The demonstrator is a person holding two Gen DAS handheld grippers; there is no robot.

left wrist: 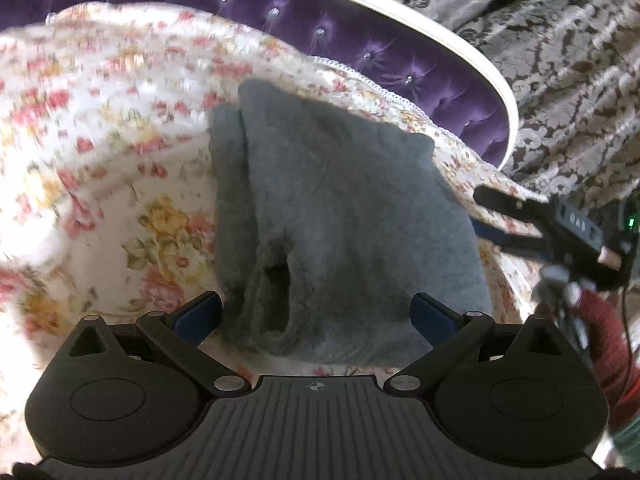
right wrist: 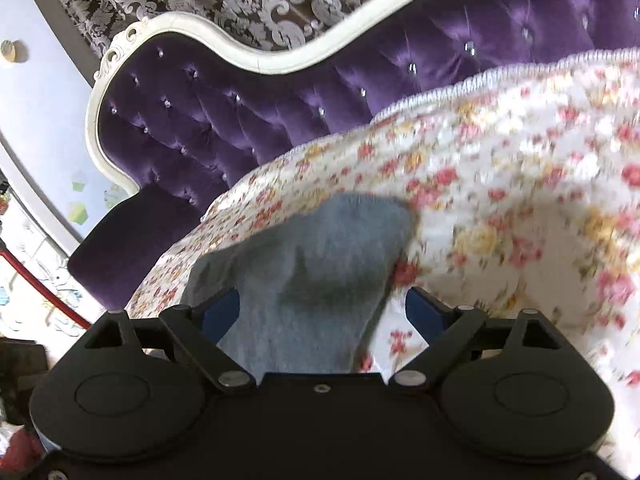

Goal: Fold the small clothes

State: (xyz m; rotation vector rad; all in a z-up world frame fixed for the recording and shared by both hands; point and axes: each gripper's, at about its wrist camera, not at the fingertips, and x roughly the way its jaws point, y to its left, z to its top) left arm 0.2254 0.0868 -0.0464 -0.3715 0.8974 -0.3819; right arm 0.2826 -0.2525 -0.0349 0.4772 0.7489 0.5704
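A grey fleecy garment [left wrist: 340,200] lies folded into a thick pad on a floral bedspread [left wrist: 120,140]. My left gripper [left wrist: 316,312] stands open, wide, with the garment's near edge lying between its blue pads. At the right edge of the left wrist view, my right gripper [left wrist: 480,212] is beside the garment's right side, its two fingers apart. In the right wrist view the same garment [right wrist: 320,240] runs in between the spread fingers of the right gripper [right wrist: 324,310], resting on the bedspread [right wrist: 500,200]. Neither gripper pinches the cloth.
A purple tufted headboard [left wrist: 360,40] with a white frame [right wrist: 240,60] rises behind the bed. Beyond it hangs grey damask fabric [left wrist: 560,60]. Red cloth [left wrist: 608,340] shows behind the right gripper. The bed's edge drops off to the left in the right wrist view.
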